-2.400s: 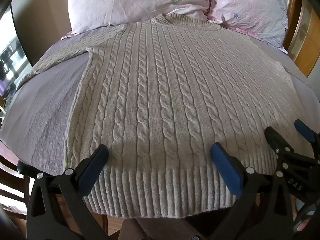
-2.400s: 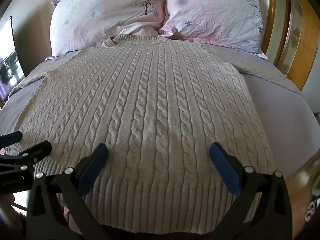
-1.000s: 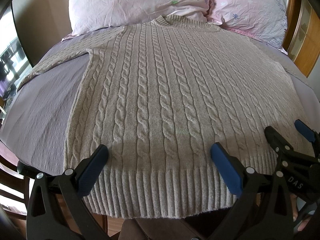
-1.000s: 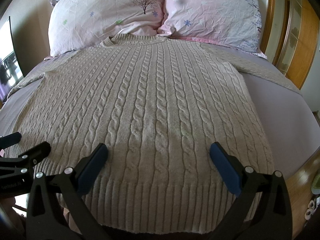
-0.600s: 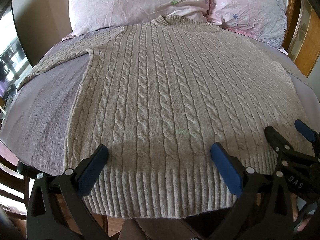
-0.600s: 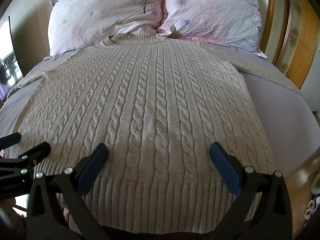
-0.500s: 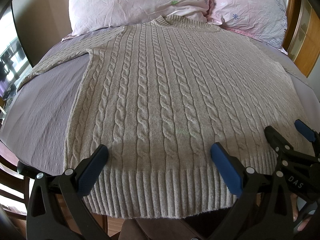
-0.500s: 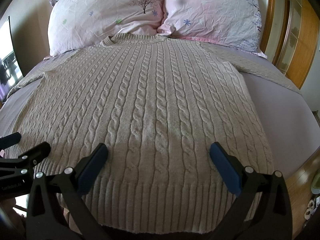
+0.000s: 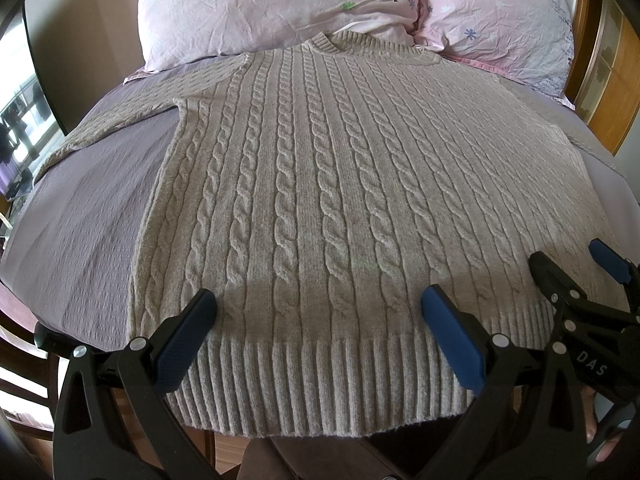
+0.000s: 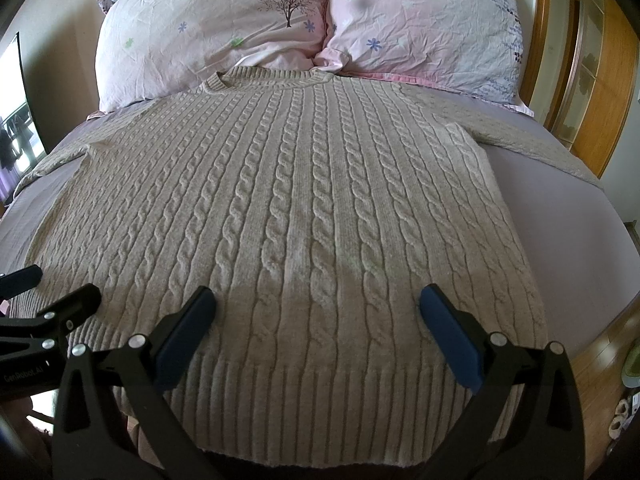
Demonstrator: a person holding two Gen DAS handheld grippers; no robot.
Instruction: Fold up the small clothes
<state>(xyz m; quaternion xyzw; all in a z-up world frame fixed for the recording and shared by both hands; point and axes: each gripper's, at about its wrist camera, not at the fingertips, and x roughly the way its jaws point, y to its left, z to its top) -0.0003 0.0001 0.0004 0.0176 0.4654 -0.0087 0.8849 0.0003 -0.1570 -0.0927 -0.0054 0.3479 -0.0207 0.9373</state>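
Soft daylight fills both pictures, and they look bright and clear. The window (image 9: 16, 136) at the far left is so bright it looks washed out. A dark shadow lies across the low part of the sweater (image 9: 320, 200), just in front of the left tool (image 9: 318, 320) and the right tool (image 10: 316, 320). The knit ropes look sharp. The round lens bends the bed (image 10: 560, 216) at the edges, and the corners go black. One small blurry spot sits on the right pillow (image 10: 420, 20).

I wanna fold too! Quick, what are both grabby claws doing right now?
Left gripper: open, holding nothing, above the ribbed hem of the beige cable-knit sweater.
Right gripper: open, holding nothing, above the same hem.
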